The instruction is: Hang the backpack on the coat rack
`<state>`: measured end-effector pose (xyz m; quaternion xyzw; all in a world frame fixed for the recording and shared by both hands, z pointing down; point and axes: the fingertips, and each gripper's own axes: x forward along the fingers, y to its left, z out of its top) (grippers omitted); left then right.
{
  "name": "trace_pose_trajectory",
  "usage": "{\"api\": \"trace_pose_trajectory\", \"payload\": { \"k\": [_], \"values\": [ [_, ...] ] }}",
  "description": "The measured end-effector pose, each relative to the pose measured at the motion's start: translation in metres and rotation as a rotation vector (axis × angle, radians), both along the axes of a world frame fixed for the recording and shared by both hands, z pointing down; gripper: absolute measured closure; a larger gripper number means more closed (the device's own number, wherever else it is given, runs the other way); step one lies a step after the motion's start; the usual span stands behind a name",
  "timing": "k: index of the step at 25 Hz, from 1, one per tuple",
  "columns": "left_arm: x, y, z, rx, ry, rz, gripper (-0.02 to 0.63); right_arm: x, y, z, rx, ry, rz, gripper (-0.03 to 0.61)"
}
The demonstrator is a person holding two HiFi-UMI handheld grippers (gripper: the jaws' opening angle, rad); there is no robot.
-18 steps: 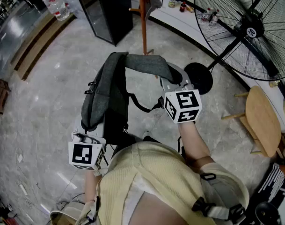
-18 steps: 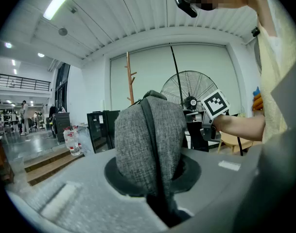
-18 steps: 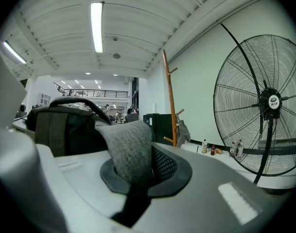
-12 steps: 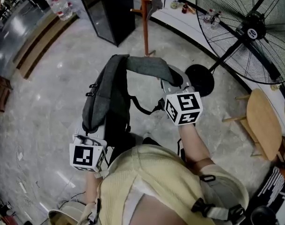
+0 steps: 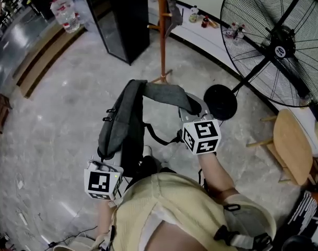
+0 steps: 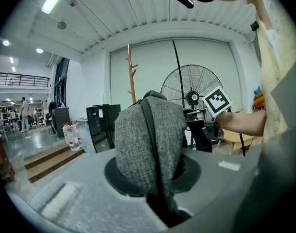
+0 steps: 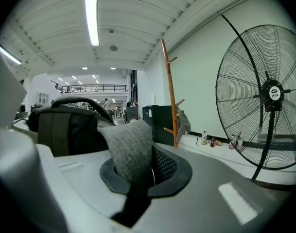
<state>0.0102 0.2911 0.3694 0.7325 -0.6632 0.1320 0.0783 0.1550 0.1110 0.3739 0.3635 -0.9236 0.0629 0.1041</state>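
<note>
A grey backpack [image 5: 128, 124] hangs between my two grippers by its shoulder straps, its dark body drooping toward the floor. My left gripper [image 5: 110, 156] is shut on one grey strap [image 6: 148, 144], which bulges up between the jaws [image 6: 157, 188]. My right gripper [image 5: 192, 109] is shut on the other grey strap [image 7: 130, 147], with the backpack's dark body [image 7: 65, 127] to its left. The wooden coat rack [image 5: 162, 30] stands just beyond the backpack, a grey item hanging on one peg. The coat rack [image 6: 131, 72] also shows ahead in the left gripper view, and the coat rack [image 7: 169, 93] in the right gripper view.
A large floor fan [image 5: 276, 35] stands at the right with its round base [image 5: 220, 102] near my right gripper. A black cabinet [image 5: 119, 14] is left of the rack. A wooden stool [image 5: 292, 140] sits at the far right; steps [image 5: 38, 56] and water bottles [image 5: 65, 7] lie at the left.
The head view has tipped up, so more of the coat rack shows and the backpack sits lower in the picture. Both grippers keep their hold on the straps.
</note>
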Motion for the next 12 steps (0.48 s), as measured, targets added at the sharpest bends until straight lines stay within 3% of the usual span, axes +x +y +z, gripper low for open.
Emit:
{"api": "trace_pose_trajectory", "payload": {
  "k": [12],
  "values": [
    [-0.058, -0.045, 0.006, 0.007, 0.058, 0.049, 0.554, -0.052, -0.041, -0.008, 0.026, 0.067, 0.018, 0.555]
  ]
}}
